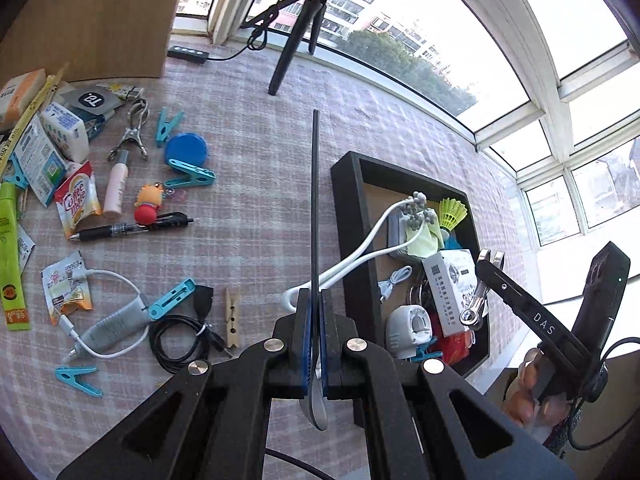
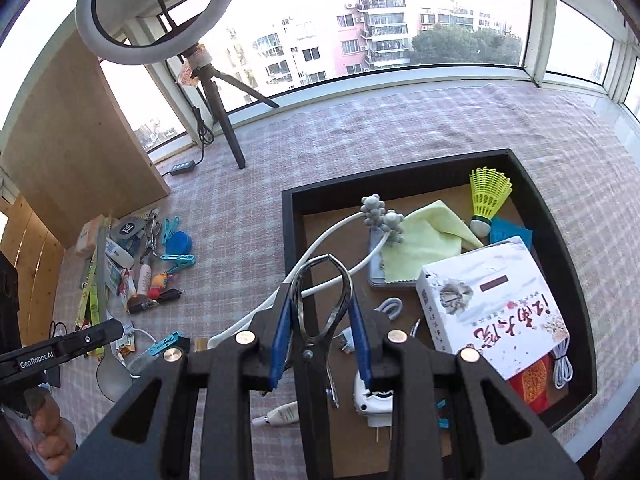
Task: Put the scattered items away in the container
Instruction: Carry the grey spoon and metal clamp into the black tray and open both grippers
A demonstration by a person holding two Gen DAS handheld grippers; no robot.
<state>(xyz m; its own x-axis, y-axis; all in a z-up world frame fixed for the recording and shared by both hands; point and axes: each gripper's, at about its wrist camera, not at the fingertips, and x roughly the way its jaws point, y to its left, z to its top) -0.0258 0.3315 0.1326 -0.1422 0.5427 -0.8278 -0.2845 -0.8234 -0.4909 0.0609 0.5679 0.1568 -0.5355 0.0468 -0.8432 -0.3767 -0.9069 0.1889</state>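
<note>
Over the black tray (image 2: 560,240) w/ both grippers loaded, so it's the carry-and-drop step. Left gripper (image 1: 316,316) is clamped on a thin spoon (image 1: 315,200), right gripper (image 2: 320,320) pinching a metal clip (image 2: 320,300). Next imo: lower in, let go over a free spot. Tray already has a white box (image 2: 492,304), yellow cloth (image 2: 424,240), white cable (image 2: 320,248), shuttlecock (image 2: 488,196). Plenty of bits left on the cloth-covered table (image 1: 248,208).

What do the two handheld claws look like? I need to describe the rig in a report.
Both are black plastic. The left claw and right claw each have angular linkage arms with silver round pivot pins and blue pads on the fingers. White lettering marks the slim finger sides: "DAS" on the right one, "GenRobot.AI" on the left. A black cable trails from the right claw's handle.
</note>
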